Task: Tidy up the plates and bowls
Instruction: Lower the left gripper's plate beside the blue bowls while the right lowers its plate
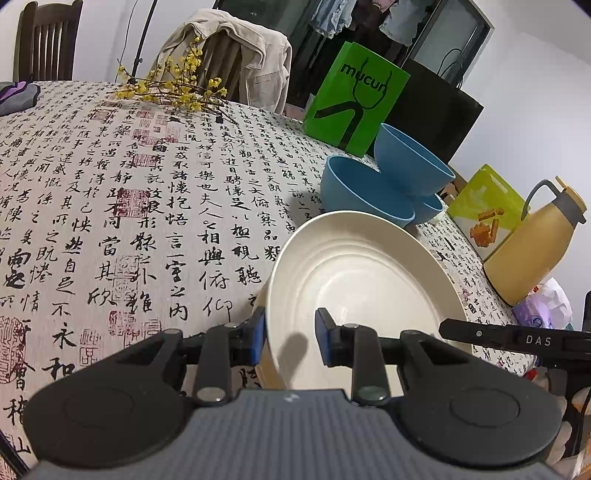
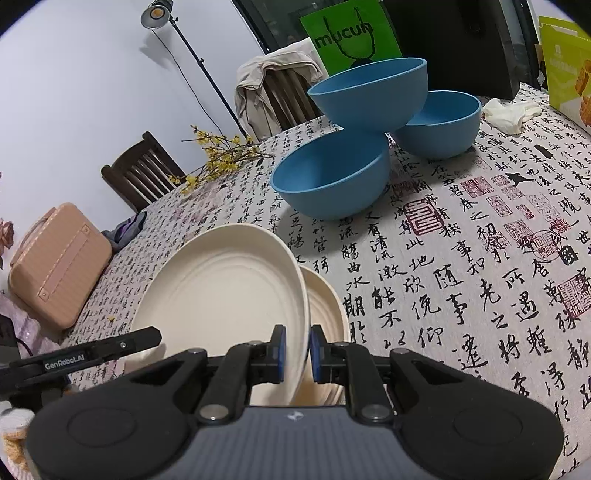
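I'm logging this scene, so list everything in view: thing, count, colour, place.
bowls: three, blue, far side of the table, one perched tilted on the other two
plates: at least two, cream, near edge; the top one is lifted at a tilt
tablecloth: one, white with black calligraphy, over the table
flower sprigs: one bunch, yellow, lying on the cloth
paper bag: one, green, behind the bowls
black bag: one, beside the green one
snack box: one, lime green, table edge
jug: one, tan, beside the box
jacket: one, beige, on a chair back
case: one, pink, beside the table
lamp: one, on a stand
left gripper: its jaws astride the plate rim
right gripper: shut on the lifted plate
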The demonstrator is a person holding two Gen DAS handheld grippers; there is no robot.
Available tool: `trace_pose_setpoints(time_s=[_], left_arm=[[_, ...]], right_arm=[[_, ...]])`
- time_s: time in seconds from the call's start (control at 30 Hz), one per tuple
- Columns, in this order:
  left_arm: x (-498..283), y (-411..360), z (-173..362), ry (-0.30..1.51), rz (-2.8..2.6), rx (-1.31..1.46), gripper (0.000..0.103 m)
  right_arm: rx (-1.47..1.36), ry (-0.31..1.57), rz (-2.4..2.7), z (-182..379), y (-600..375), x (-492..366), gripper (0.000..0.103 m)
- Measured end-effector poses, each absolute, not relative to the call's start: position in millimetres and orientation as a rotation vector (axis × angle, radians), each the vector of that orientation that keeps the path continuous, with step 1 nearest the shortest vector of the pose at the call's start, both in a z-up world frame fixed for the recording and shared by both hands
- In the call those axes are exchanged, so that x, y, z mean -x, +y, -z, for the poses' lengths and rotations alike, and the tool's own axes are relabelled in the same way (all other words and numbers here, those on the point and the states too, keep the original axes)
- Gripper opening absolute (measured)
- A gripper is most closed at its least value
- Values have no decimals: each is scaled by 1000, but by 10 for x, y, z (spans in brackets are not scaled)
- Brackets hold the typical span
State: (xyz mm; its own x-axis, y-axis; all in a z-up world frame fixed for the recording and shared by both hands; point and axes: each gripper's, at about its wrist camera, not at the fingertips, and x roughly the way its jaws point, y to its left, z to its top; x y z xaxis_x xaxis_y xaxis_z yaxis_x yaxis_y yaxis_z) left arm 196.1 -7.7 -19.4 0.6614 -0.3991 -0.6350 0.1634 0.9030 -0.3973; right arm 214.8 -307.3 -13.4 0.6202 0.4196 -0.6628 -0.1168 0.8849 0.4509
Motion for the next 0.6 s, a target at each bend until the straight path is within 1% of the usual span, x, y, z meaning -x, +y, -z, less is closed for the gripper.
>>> trace_pose_setpoints(time_s=[0.6], left_arm=[[-2039,-202,284,797,310,259,28]], right_arm=[[-267,832,-275,175,-2981,-2144,14]])
